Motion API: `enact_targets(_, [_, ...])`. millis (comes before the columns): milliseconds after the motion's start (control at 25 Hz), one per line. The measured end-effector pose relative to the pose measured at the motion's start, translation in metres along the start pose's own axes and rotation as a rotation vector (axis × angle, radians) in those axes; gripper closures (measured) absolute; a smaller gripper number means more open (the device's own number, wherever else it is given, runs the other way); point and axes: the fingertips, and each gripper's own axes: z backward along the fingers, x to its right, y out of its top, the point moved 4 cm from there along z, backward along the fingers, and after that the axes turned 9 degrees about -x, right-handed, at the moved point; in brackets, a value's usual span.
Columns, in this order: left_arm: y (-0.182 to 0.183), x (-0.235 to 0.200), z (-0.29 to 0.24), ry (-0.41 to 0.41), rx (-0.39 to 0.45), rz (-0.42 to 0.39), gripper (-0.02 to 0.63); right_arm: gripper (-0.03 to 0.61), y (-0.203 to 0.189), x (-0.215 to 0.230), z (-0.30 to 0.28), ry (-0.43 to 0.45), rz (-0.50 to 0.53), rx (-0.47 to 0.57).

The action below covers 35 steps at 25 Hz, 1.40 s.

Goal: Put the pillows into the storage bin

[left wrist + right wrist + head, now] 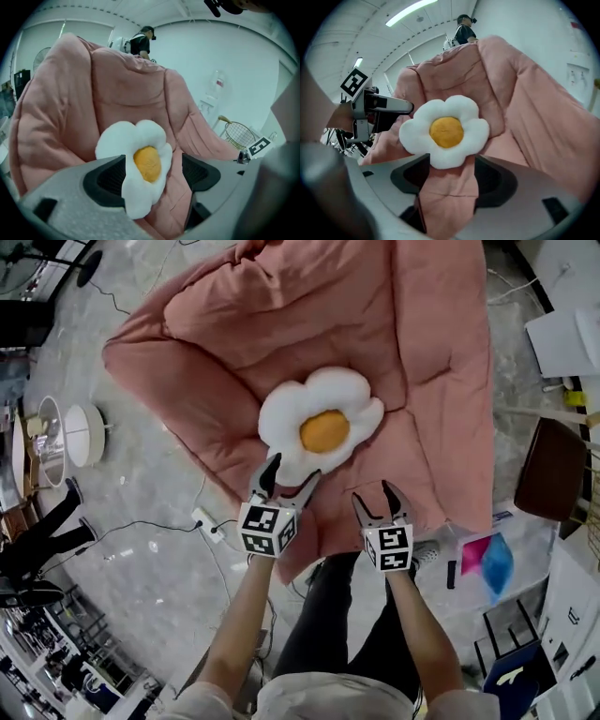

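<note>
A flower-shaped pillow (321,426) with white petals and a yellow centre lies on a big pink padded beanbag seat (281,324). My left gripper (292,471) is open, with its tips at the pillow's lower left edge. In the left gripper view the pillow (140,164) shows between the wide jaws, just beyond them. My right gripper (373,495) is open over the seat's front edge, below and right of the pillow. In the right gripper view the pillow (446,131) lies ahead, above the empty jaws. No storage bin shows in any view.
A power strip (208,524) and cables lie on the grey floor left of my legs. A round white object (84,435) stands further left, a brown chair (553,470) at the right. A person (143,42) stands behind the seat. Rackets (239,133) lean by the wall.
</note>
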Motion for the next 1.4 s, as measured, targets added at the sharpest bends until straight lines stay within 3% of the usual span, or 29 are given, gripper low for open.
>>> enact_targets(360, [-0.014,-0.024,0.044,0.0,0.037,0.043,0.233,0.284,0.064,-0.1,-0.078,0.294,-0.007,0.02])
enact_targets(640, [-0.028,-0.044,0.069,0.041,0.093,0.132,0.233,0.27,0.082,-0.128,-0.111,0.337,-0.004,0.01])
enact_targets(800, [-0.032,-0.056,0.081,0.052,0.124,0.154,0.233,0.169,0.084,-0.128,-0.1,0.401,-0.06,0.034])
enact_targets(960, [-0.038,-0.062,0.083,0.061,0.135,0.169,0.233,0.138,0.082,-0.139,-0.108,0.417,0.012,-0.002])
enact_targets(1040, [-0.041,-0.063,0.084,0.062,0.137,0.172,0.233,0.123,0.08,-0.146,-0.122,0.38,0.056,-0.044])
enact_targets(1200, [-0.044,-0.062,0.09,0.049,0.138,0.179,0.233,0.174,0.079,-0.151,-0.135,0.283,0.12,-0.088])
enact_targets(1280, [-0.044,-0.063,0.092,0.029,0.157,0.215,0.233,0.243,0.079,-0.149,-0.128,0.29,0.101,-0.062])
enact_targets(1400, [-0.045,-0.062,0.092,0.01,0.174,0.251,0.233,0.281,0.076,-0.148,-0.117,0.332,0.055,-0.018])
